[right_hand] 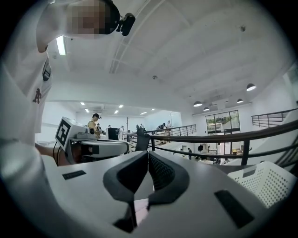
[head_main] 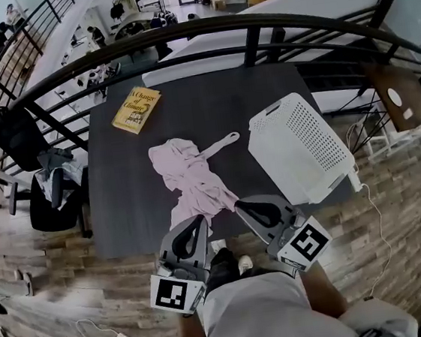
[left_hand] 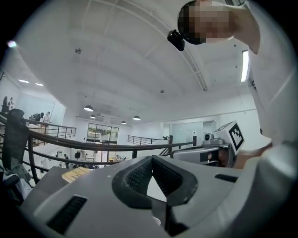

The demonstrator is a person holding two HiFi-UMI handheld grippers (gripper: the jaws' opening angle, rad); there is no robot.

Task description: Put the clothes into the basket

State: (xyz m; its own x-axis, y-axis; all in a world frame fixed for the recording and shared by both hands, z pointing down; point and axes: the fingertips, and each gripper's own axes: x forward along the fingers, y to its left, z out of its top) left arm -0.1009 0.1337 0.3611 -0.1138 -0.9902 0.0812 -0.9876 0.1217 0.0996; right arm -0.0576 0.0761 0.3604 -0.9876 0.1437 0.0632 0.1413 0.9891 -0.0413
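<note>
Pink clothes (head_main: 189, 175) on table (head_main: 122, 189), just beyond left gripper (head_main: 199, 220)

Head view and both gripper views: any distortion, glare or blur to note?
Head view: strong fisheye bows the railing into an arc; table and garment evenly lit and sharp. Left gripper view: dark round vignette, a strip light glares, the left claw blocks the lower frame. Right gripper view: same vignette and glare; basket cut off at the edge.

Open tabletop (head_main: 122, 189) between pink garment (head_main: 189, 178) and book (head_main: 136, 110); white basket (head_main: 299, 146) blocks right side; railing (head_main: 202, 29) bounds far edge.
</note>
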